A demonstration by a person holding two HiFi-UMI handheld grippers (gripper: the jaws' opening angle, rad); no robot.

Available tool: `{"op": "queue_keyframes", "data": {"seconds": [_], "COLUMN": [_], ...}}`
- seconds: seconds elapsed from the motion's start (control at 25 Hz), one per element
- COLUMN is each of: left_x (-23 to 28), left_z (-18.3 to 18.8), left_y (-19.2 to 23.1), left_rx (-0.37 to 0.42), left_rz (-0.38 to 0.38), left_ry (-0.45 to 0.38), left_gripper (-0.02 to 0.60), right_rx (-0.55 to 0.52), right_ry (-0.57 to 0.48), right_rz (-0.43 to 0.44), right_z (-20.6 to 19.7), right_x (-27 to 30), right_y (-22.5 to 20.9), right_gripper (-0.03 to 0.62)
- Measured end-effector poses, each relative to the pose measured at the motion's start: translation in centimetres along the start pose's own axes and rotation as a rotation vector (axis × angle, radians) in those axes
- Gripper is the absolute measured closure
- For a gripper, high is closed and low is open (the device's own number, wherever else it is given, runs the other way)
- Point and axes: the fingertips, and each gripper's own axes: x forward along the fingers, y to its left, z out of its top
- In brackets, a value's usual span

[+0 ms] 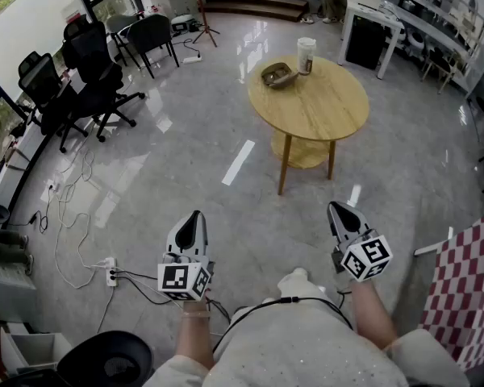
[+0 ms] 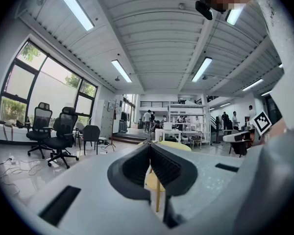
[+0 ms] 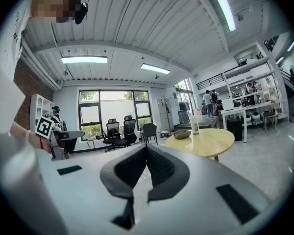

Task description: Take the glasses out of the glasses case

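A brownish glasses case (image 1: 277, 75) lies on the far side of a round wooden table (image 1: 323, 107), beside a white cup (image 1: 306, 56). In the right gripper view the case (image 3: 182, 134) and the cup (image 3: 194, 127) sit small on the table (image 3: 206, 142). Both grippers hang low near the person's body, well short of the table. My left gripper (image 1: 195, 218) has its jaws closed tip to tip with nothing between them. My right gripper (image 1: 339, 210) is shut and empty too. The left gripper view shows only the table's edge (image 2: 175, 145) behind its shut jaws.
Black office chairs (image 1: 89, 71) stand at the left by the windows. Cables and a power strip (image 1: 110, 272) lie on the floor at the left. A red-checked cloth (image 1: 466, 289) is at the right edge. White desks (image 1: 371, 14) stand beyond the table.
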Motion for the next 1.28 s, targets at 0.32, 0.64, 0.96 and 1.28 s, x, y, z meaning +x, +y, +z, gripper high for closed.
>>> {"op": "queue_keyframes", "data": {"seconds": [0.32, 0.64, 0.96, 1.28], "left_x": [0.5, 2.1, 9.2, 16.7], "left_z": [-0.2, -0.6, 0.5, 2.1], "left_y": [1.0, 4.5, 8.2, 10.6], "left_rx": [0.006, -0.011, -0.031, -0.026], "left_rz": [0.028, 0.096, 0.103, 0.112], "left_ry": [-0.004, 0.02, 0.023, 0.003], "left_gripper": [0.577, 0.577, 0.577, 0.577], "right_rx": [-0.001, 0.01, 0.021, 0.017], "right_ry": [0.002, 0.034, 0.03, 0.029], "right_rz": [0.01, 0.037, 0.055, 0.046], "right_z": [-0.1, -0.7, 1.3, 3.6], "right_x": [1.3, 5.6, 13.3, 19.6], "right_y": [-0.6, -2.0, -4.7, -9.7], "right_gripper": [0.589, 0.589, 0.588, 0.588]}}
